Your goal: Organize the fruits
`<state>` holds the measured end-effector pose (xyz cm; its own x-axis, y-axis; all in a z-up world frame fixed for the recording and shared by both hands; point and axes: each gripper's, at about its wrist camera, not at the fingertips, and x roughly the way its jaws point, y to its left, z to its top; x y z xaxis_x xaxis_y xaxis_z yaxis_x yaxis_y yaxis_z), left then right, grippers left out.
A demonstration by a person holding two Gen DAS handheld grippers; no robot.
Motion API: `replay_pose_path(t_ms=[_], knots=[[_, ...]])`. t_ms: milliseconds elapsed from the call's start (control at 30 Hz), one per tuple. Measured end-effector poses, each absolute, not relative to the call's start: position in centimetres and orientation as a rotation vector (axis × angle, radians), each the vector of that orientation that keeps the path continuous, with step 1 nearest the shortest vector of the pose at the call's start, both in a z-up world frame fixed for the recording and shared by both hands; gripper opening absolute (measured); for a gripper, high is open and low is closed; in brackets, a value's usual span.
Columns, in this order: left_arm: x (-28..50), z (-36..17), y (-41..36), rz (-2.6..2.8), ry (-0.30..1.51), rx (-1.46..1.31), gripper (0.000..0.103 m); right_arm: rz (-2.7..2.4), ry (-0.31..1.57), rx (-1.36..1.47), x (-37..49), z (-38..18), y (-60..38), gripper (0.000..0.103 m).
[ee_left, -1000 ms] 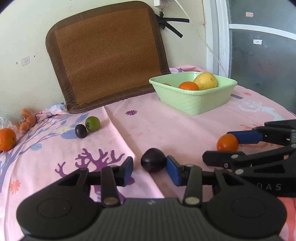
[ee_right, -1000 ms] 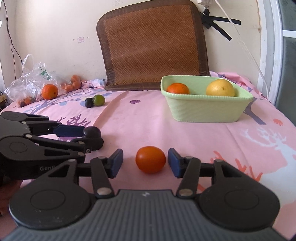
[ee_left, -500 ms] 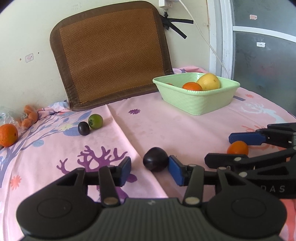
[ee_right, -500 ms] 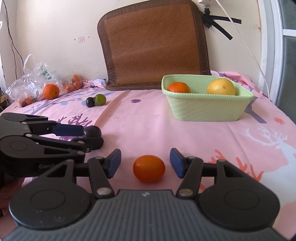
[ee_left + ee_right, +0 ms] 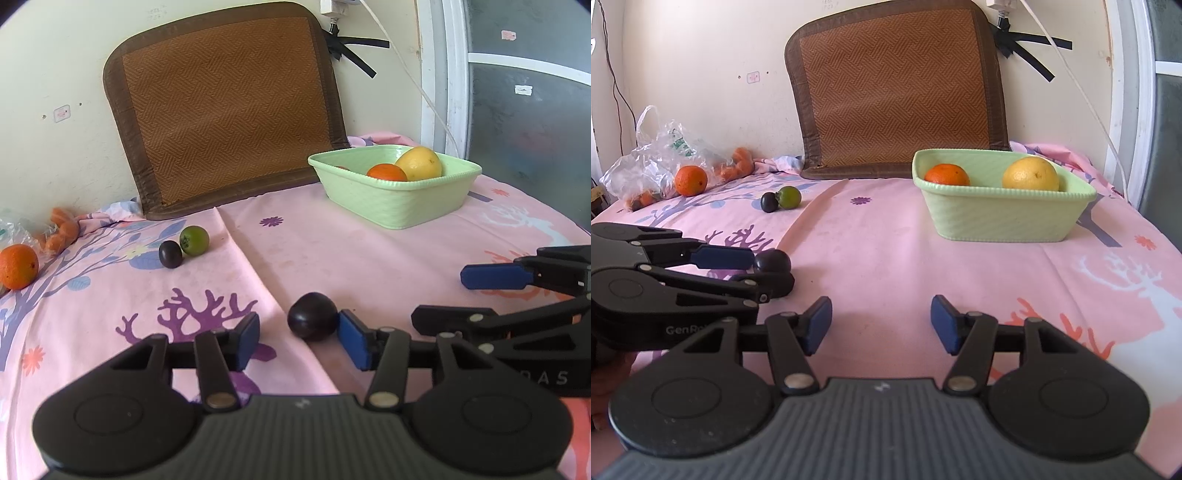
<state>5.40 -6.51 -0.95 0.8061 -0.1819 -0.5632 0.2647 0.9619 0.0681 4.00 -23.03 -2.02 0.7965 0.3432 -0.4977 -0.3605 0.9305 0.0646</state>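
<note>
A dark plum (image 5: pixel 312 316) lies on the pink cloth between the fingers of my open left gripper (image 5: pixel 297 336), touching the right pad; it also shows in the right wrist view (image 5: pixel 772 260). My right gripper (image 5: pixel 881 322) is open with nothing between its fingers; the small orange fruit it straddled earlier is out of sight. A green basket (image 5: pixel 402 201) at the back right holds an orange (image 5: pixel 386 172) and a yellow fruit (image 5: pixel 419 163). A second dark plum (image 5: pixel 170 254) and a green fruit (image 5: pixel 194 240) lie at the left.
A loose orange (image 5: pixel 18 266) and carrots (image 5: pixel 61 229) lie at the far left beside a plastic bag (image 5: pixel 650 162). A woven brown mat (image 5: pixel 225 110) leans on the wall behind. A cable (image 5: pixel 1082 88) hangs at the right.
Both grippers drew back. The small orange fruit between my right fingers slid toward the camera and out of sight. The plum now rests against the left gripper's right pad.
</note>
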Motion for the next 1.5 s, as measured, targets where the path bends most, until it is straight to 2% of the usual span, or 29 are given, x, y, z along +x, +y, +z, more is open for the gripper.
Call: replay_pose_path(t_ms=[633,833,900,967,1067,1233,1500], knots=[[5.0,-0.8,-6.2,-0.268,0.581,0.127,0.050,0.401,0.463,-0.090,-3.0,-3.2,-24.9,0.064],[4.8,-0.8,-6.4,-0.265,0.574,0.146,0.050,0.371,0.303,-0.036,-5.0,-5.6,-25.6,0.064],[4.8,-0.8,-6.3,-0.264,0.573,0.146,0.051,0.373,0.302,-0.018,-4.8,-5.5,-25.7,0.065],[4.8,-0.8,-6.3,-0.266,0.574,0.144,0.051,0.414,0.354,0.082,-3.9,-4.4,-26.9,0.064],[4.9,-0.8,-6.1,-0.272,0.580,0.132,0.051,0.412,0.354,0.388,-1.3,-2.5,-30.8,0.065],[5.0,-0.8,-6.0,-0.274,0.586,0.115,0.052,0.281,0.340,0.597,3.6,-2.3,-33.6,0.065],[5.2,-0.8,-6.1,-0.272,0.590,0.112,0.055,-0.011,0.218,0.585,2.7,-2.1,-32.3,0.065]])
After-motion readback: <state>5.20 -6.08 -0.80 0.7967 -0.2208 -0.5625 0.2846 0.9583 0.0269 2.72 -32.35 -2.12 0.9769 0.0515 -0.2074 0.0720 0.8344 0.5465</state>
